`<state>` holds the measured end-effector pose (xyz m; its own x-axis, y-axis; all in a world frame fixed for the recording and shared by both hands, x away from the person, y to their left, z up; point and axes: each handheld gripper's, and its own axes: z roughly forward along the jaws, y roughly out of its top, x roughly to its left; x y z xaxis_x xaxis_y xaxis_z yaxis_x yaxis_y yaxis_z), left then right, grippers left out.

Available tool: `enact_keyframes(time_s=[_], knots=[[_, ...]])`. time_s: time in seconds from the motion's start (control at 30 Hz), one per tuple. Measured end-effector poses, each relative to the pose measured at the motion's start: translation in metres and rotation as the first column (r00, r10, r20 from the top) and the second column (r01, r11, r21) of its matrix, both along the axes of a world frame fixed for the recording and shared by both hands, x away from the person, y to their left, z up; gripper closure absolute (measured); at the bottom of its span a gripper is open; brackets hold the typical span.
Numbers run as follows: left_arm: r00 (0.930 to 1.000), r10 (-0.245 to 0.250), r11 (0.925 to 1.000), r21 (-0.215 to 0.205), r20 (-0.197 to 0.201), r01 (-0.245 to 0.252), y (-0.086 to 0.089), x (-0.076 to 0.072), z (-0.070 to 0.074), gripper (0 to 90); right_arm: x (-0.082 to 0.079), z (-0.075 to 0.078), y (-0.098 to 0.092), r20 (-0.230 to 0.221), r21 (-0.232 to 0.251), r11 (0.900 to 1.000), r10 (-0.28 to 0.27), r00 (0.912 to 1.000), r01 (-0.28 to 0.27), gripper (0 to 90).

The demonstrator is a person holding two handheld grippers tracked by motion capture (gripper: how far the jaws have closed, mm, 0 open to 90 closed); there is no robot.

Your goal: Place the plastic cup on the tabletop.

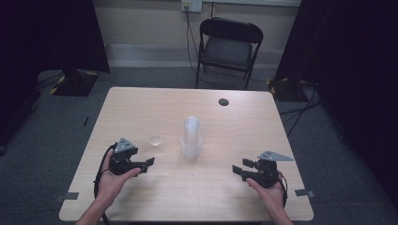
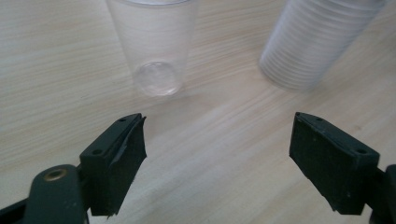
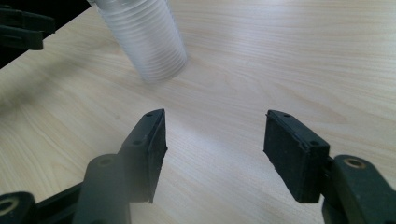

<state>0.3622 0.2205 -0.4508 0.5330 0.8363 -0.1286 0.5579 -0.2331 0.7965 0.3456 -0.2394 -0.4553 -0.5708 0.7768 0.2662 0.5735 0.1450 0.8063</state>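
Note:
A tall stack of clear plastic cups stands upright near the middle of the light wooden table. A single clear cup stands to its left, apart from it. My left gripper is held in a hand just in front of the single cup, open and empty. Its own view shows the single cup and the stack beyond the spread jaws. My right gripper is held at the front right, open and empty, and points toward the stack from a distance.
A small dark round spot lies on the table's far side. A black folding chair stands behind the table. Bits of grey tape mark the front corners. The other gripper appears at the top left of the right gripper view.

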Motion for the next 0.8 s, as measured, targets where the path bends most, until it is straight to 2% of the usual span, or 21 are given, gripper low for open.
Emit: enact_keyframes(time_s=[0.1, 0.2, 0.27, 0.37, 0.57, 0.63, 0.7, 0.77, 0.8], knots=[[0.9997, -0.023, 0.9996, 0.016, 0.009, 0.023, -0.001, -0.009, 0.005, 18.2, 0.000, 0.000, 0.000, -0.001, -0.002, 1.000, -0.001, 1.0000, 0.001, 39.1], [0.9997, -0.021, 0.9998, 0.007, 0.015, 0.021, -0.002, -0.019, 0.007, 18.0, 0.000, 0.000, 0.000, 0.003, -0.007, 1.000, 0.005, 1.0000, -0.005, 39.4], [0.9996, -0.027, 0.9992, 0.030, 0.006, 0.027, -0.004, -0.027, 0.005, 17.9, -0.001, 0.000, 0.001, -0.003, -0.010, 1.000, 0.014, 0.9999, -0.014, 39.4], [0.9994, -0.034, 0.9988, 0.034, -0.011, 0.034, -0.006, -0.036, 0.001, 17.5, -0.001, -0.001, 0.002, 0.001, -0.019, 1.000, 0.022, 0.9998, -0.022, 39.4], [0.9993, -0.032, 0.9994, 0.016, -0.018, 0.032, -0.009, -0.053, -0.010, 16.5, 0.000, -0.002, 0.000, -0.002, -0.025, 1.000, 0.008, 1.0000, -0.008, 38.8], [0.9997, -0.025, 0.9996, 0.012, -0.003, 0.025, -0.008, -0.057, -0.014, 16.5, 0.000, -0.003, -0.001, -0.001, -0.028, 1.000, 0.002, 1.0000, -0.002, 38.3], [0.9991, -0.033, 0.9994, 0.012, -0.027, 0.033, -0.008, -0.059, -0.019, 16.5, 0.001, -0.005, -0.001, 0.001, -0.036, 0.999, -0.005, 1.0000, 0.005, 37.5], [0.9990, -0.035, 0.9993, 0.014, -0.028, 0.035, -0.008, -0.060, -0.021, 16.4, 0.001, -0.006, -0.001, 0.004, -0.044, 0.999, -0.010, 0.9999, 0.010, 36.7], [0.9976, -0.052, 0.9982, 0.028, -0.045, 0.053, -0.008, -0.059, -0.024, 16.5, 0.001, -0.007, -0.001, 0.009, -0.054, 0.998, -0.014, 0.9999, 0.014, 35.9]])
